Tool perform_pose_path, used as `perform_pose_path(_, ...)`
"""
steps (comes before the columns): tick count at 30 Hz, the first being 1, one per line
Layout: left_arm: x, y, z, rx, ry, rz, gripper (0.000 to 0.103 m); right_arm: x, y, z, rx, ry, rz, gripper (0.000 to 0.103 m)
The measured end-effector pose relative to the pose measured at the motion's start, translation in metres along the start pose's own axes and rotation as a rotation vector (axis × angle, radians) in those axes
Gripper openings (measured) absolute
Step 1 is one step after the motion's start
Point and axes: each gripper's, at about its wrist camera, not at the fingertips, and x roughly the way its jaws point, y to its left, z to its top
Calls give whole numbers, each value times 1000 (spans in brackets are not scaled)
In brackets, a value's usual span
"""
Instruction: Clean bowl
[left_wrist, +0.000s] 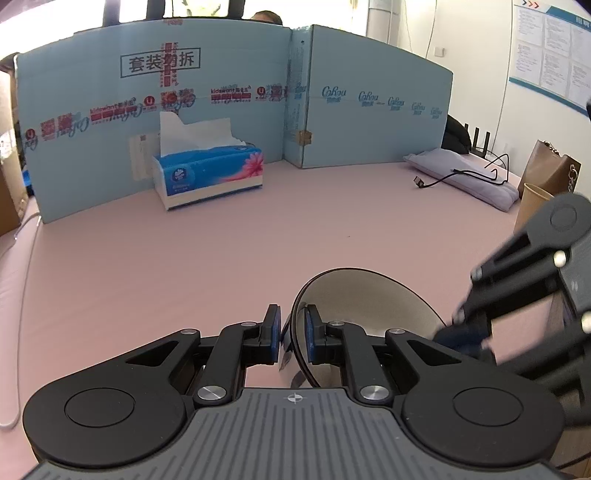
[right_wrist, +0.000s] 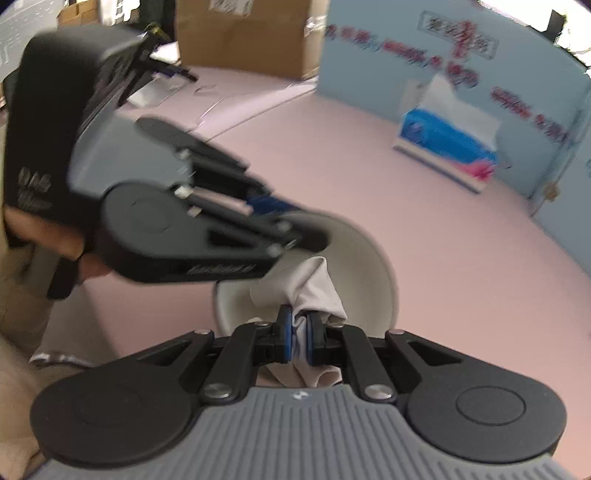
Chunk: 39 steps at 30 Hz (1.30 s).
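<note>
Ahead, a tissue box (left_wrist: 208, 173) sits before the blue cardboard screen (left_wrist: 221, 92). Your left tool (left_wrist: 291, 332) pinches the bowl (left_wrist: 369, 299) rim, tilting it on the bench (left_wrist: 184, 266); your right tool (right_wrist: 298, 334), angled down, clamps a cloth (right_wrist: 314, 284) inside.

Left gripper (left_wrist: 291, 334) is pointing moderately downward, fingers (left_wrist: 272, 332) nearly together, clamping the bowl (left_wrist: 369, 299) rim, one finger outside, one inside the wall. In right wrist view it is entering from 10 o'clock, a hand (right_wrist: 48, 240) gripping its handle. Right gripper (right_wrist: 298, 341) is pointing steeply down, fingers (right_wrist: 284, 339) pinching a cloth (right_wrist: 314, 288), pads nearly together on the fabric. In left wrist view right gripper is coming in blurred from 3 o'clock, its tip reaching to the bowl's right edge.
</note>
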Motion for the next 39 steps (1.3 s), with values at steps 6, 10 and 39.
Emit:
perform_pose_path(6,-5,-4,1,21,-15,-11,17,7,-1,2,-30,77,17,9)
perform_pose_path(10,-7,-8,0,35,-20,-6,18,10,6,1,-107,108,-53,9)
perform_pose_path(39,4,4,-5,-11,8,-34,18,9,2,-3,-224,85,-201,9)
